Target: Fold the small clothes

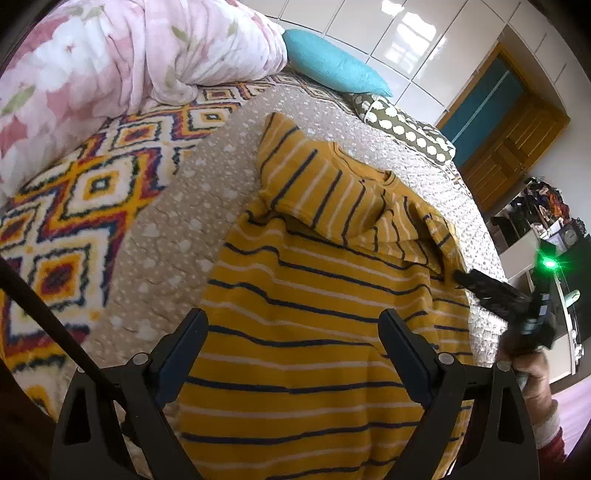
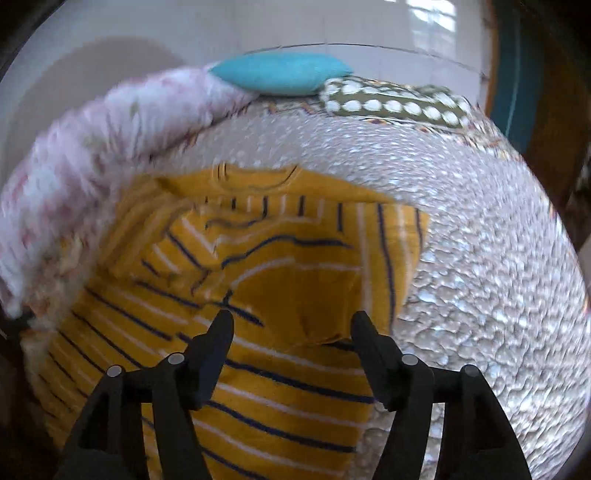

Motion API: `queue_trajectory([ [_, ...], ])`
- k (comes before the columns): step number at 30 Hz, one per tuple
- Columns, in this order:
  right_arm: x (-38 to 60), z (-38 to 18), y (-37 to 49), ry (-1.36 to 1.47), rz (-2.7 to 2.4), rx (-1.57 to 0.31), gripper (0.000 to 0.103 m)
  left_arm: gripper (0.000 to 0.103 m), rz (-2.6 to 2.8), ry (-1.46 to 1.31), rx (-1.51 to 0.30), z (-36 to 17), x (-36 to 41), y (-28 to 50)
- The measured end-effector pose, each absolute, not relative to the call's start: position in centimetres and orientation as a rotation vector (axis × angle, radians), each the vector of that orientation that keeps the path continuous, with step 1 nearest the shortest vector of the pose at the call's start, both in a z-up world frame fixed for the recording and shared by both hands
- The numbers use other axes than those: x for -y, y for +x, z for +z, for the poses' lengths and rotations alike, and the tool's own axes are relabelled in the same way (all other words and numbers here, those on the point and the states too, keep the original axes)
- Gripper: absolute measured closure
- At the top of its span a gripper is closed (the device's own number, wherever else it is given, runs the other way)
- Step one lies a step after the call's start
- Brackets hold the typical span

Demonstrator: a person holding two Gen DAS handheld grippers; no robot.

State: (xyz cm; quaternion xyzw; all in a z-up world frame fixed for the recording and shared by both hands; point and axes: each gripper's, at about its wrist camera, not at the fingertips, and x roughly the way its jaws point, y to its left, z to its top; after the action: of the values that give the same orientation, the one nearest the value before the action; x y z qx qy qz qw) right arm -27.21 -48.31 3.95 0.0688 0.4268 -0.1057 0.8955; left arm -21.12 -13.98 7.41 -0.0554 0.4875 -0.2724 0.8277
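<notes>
The work surface is a bed covered by a beige quilted bedspread [image 1: 207,177] with a pale spot pattern. A geometric patterned blanket [image 1: 74,206] lies under the bedspread's left edge in the left wrist view. A pink floral duvet [image 1: 110,55] is bunched at the far left corner. A teal pillow [image 1: 332,66] and an olive pillow with white dots [image 1: 406,129] lie along the far edge of the bed, against a glossy white panelled wall [image 1: 388,33]. A wooden door [image 1: 509,140] stands at the right.

The yellow striped shirt [image 1: 295,295] lies flat on the bedspread, neckline toward the pillows. Both sleeves are folded inward across the upper body of the shirt; the right wrist view shows the nearer folded sleeve lying loosely, with a raised crease.

The left gripper [image 1: 293,328] hovers above the lower body of the shirt. Its jaws stand wide apart, with nothing between the pads.

The right gripper [image 2: 291,321] is positioned above the folded sleeve near the shirt's right edge. Its jaws are parted and no fabric is pinched between them. In the left wrist view this gripper appears at the right edge, held by a hand [image 1: 532,380] in a red sleeve [image 1: 550,443].
</notes>
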Motion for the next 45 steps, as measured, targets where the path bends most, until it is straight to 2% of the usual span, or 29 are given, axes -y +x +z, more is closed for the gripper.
queue_trajectory([
  [1,47.7,3.2,-26.5,0.084,-0.251,-0.899,0.033,0.011,-0.575,-0.114,-1.039,7.2,14.3,-21.3],
  [2,47.3,2.7,-25.8,0.024,-0.287,-0.917,0.038,0.011,-0.574,-0.11,-1.042,7.1,14.4,-21.4],
  [3,47.0,2.3,-25.1,-0.038,-0.316,-0.941,0.081,0.011,-0.573,-0.107,-1.044,7.1,14.5,-21.4],
  [4,46.9,2.4,-24.7,-0.057,-0.309,-0.96,0.097,0.011,-0.572,-0.106,-1.044,7.2,14.4,-21.5],
  [8,46.5,8.2,-27.1,-0.103,-0.301,-0.779,0.098,0.011,-0.552,-0.094,-1.015,7.5,13.6,-21.5],
  [11,46.6,10.3,-29.4,-0.172,-0.322,-0.696,0.098,0.011,-0.523,-0.079,-1.002,7.2,13.0,-21.4],
  [14,47.4,7.3,-31.2,-0.265,-0.382,-0.777,0.091,0.011,-0.503,-0.058,-1.005,6.4,12.7,-21.6],
  [16,48.5,4.3,-31.7,-0.295,-0.422,-0.896,0.067,0.011,-0.502,-0.035,-1.011,5.6,12.8,-21.7],
  [20,50.8,1.6,-34.6,-0.196,-0.457,-0.963,0.064,0.011,-0.512,0.018,-1.013,4.7,13.3,-21.9],
  [22,52.0,1.6,-36.5,-0.093,-0.471,-0.941,0.05,0.011,-0.531,0.039,-1.006,5.0,14.0,-21.4],
  [23,52.5,1.6,-37.3,-0.043,-0.473,-0.928,0.048,0.011,-0.538,0.057,-0.993,5.4,14.6,-20.8],
  [27,54.4,-0.1,-39.4,0.184,-0.461,-0.885,0.047,0.011,-0.531,0.096,-0.94,6.5,17.4,-16.2],
  [30,55.7,-1.3,-40.5,0.337,-0.453,-0.832,0.046,0.011,-0.519,0.109,-0.977,5.7,19.8,-11.9],
  [35,56.4,-1.9,-41.1,0.42,-0.44,-0.785,0.046,0.013,-0.533,0.084,-1.043,4.0,23.1,-5.9],
  [36,56.3,-2.0,-41.1,0.419,-0.44,-0.785,0.045,0.016,-0.547,0.068,-1.053,3.8,23.6,-5.1],
  [37,56.3,-2.1,-41.0,0.415,-0.437,-0.787,0.042,0.036,-0.564,0.061,-1.074,3.5,24.1,-4.6],
  [38,56.2,-2.1,-40.9,0.41,-0.433,-0.79,0.04,0.07,-0.582,0.064,-1.107,3.2,24.7,-4.1],
  [39,56.1,-2.2,-40.7,0.402,-0.428,-0.794,0.037,0.076,-0.593,0.074,-1.137,2.8,25.1,-3.7],
  [45,55.1,-2.4,-40.0,0.347,-0.429,-0.815,0.027,0.079,-0.566,0.017,-1.097,3.1,23.5,-2.4],
])
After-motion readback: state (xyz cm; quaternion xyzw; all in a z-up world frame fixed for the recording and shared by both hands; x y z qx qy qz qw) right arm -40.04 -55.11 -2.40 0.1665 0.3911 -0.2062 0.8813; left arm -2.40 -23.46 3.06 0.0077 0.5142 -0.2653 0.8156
